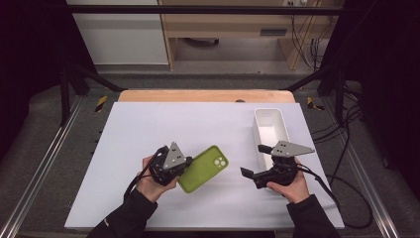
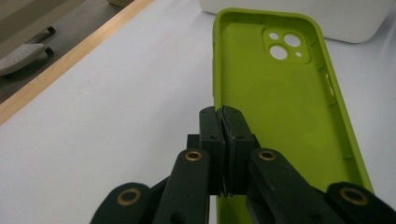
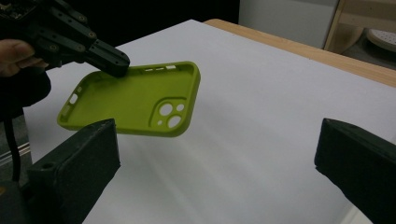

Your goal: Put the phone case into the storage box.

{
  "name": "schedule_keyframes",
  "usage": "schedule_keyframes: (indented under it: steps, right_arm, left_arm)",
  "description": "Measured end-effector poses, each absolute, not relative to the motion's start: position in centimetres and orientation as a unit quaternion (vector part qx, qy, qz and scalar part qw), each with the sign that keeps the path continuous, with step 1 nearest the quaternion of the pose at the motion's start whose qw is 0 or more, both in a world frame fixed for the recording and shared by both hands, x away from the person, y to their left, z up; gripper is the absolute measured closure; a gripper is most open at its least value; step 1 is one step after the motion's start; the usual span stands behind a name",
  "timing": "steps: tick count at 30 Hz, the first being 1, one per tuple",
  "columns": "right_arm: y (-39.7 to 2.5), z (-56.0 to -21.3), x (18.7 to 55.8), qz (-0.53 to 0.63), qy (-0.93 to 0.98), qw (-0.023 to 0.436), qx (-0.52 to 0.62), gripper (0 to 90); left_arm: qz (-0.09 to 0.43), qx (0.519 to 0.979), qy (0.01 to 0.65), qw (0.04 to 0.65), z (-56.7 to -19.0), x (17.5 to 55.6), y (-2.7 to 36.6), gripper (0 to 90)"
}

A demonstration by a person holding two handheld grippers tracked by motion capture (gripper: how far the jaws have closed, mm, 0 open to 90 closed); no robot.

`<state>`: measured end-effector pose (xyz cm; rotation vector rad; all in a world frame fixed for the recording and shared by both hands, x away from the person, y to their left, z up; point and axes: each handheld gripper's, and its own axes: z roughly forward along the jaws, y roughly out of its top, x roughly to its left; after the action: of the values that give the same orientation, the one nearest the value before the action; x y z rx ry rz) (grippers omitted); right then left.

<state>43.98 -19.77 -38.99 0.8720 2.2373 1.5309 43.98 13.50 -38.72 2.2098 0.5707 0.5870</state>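
The left gripper (image 2: 222,116) pinches one long side wall of the lime-green soft phone case (image 2: 285,107), its jaws clamped tight on the rim. The case juts forward from those jaws, hollow side up, lifted off the white table sheet (image 1: 148,134). The right gripper (image 3: 210,163) stands wide apart, empty, facing the case, beside a white rectangular plastic bin (image 1: 270,131).

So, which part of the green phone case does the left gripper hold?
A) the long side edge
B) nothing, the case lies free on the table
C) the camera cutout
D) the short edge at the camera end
A: in the left gripper view the jaws of the left gripper are shut on the side wall of the green phone case, and in the right gripper view the case hangs tilted above the table.
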Motion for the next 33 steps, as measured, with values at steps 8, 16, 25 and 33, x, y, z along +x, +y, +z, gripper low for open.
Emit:
schedule_keyframes:
  steps: [8,16,25,33]
  right_arm:
    - [-18.6,-38.5,44.4,0.529,0.782,0.141,0.299,0.9]
    - [-17.4,-38.4,44.7,0.519,0.79,0.135,0.298,1.2]
    - [-17.0,-38.6,45.2,0.515,0.791,0.126,0.305,1.3]
    - [-16.6,-38.6,45.7,0.51,0.793,0.12,0.31,1.7]
  left_arm:
    - [0.236,0.869,0.213,0.378,-38.7,43.6,13.1,87.8]
    - [0.238,0.87,0.207,0.379,-38.6,43.3,12.7,87.9]
    - [0.24,0.87,0.205,0.379,-38.6,43.1,12.5,87.9]
    - [0.242,0.869,0.202,0.381,-38.5,43.0,12.4,87.8]
